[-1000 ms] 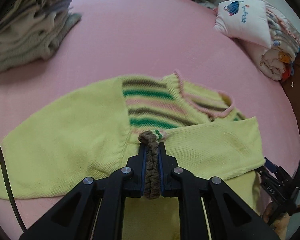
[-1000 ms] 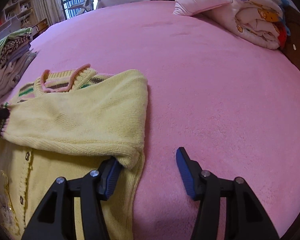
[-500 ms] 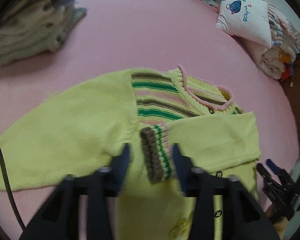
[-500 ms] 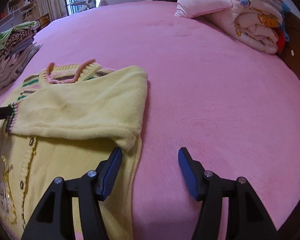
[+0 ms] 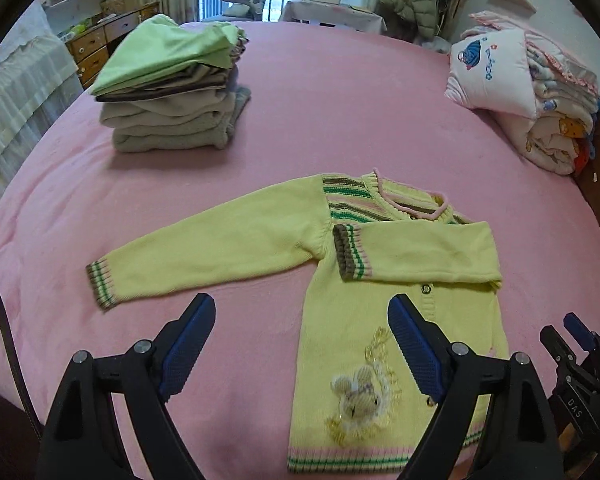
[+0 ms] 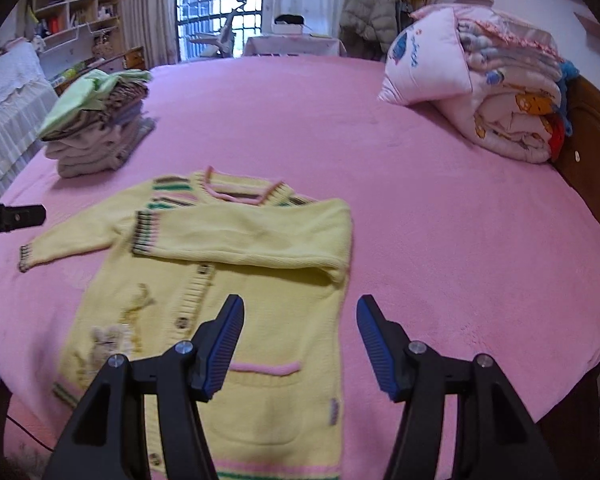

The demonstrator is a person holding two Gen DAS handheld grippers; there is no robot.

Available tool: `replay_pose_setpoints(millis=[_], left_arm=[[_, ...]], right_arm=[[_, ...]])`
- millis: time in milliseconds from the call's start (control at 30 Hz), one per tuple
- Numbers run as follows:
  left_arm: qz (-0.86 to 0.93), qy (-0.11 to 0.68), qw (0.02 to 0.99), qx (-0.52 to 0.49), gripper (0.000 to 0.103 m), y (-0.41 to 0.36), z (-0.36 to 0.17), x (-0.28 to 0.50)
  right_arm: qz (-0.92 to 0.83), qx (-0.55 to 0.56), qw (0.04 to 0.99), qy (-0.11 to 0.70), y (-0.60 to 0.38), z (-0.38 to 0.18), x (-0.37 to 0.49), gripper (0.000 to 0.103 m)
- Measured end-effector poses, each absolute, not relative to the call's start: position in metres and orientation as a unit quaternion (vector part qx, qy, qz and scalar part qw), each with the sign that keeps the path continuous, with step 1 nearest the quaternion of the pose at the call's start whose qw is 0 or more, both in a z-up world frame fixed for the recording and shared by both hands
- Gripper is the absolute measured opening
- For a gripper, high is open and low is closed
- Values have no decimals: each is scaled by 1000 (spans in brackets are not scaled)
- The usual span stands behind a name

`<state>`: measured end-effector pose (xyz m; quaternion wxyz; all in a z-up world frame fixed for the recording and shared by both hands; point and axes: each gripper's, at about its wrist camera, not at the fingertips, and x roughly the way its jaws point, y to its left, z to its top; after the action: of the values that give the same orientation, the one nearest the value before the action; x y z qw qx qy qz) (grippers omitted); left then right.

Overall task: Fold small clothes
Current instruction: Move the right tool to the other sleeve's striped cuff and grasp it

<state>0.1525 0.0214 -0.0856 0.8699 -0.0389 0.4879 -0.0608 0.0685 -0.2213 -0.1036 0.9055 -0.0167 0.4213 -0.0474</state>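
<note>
A yellow knitted cardigan (image 5: pixel 352 332) (image 6: pixel 276 280) lies face up on the pink bed (image 5: pixel 340 100). One sleeve (image 5: pixel 420 252) (image 6: pixel 252 236) is folded across the chest, with its striped cuff (image 5: pixel 350 254) near the middle. The other sleeve (image 5: pixel 220 252) (image 6: pixel 72 236) stretches out to the left. My left gripper (image 5: pixel 300 308) hovers above the cardigan's left side, its jaws opening with nothing gripped. Over the lower right part of the cardigan my right gripper (image 6: pixel 300 306) stands open and holds nothing.
A stack of folded clothes (image 5: pixel 172 100) (image 6: pixel 96 128) sits at the far left of the bed. A pillow and rolled quilts (image 5: pixel 520 92) (image 6: pixel 480 92) lie at the far right against a wooden headboard (image 6: pixel 588 152). Furniture and a window stand beyond the bed.
My left gripper let go of the striped cuff and opened wide; the sleeve now rests across the chest. Both grippers rose and drew back from the cardigan.
</note>
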Motion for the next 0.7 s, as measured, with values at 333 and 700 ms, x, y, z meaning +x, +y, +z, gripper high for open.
replay_pose_setpoints(millis=[333,700], left_arm=[[17,448,894,-32,87,98,-64,101],[108,434,893,-44,88,211,-89,73]], right_arm=[[33,-59,920,386,-127,-57,56,58],[126,-126,895,409,9,-77,99,58]])
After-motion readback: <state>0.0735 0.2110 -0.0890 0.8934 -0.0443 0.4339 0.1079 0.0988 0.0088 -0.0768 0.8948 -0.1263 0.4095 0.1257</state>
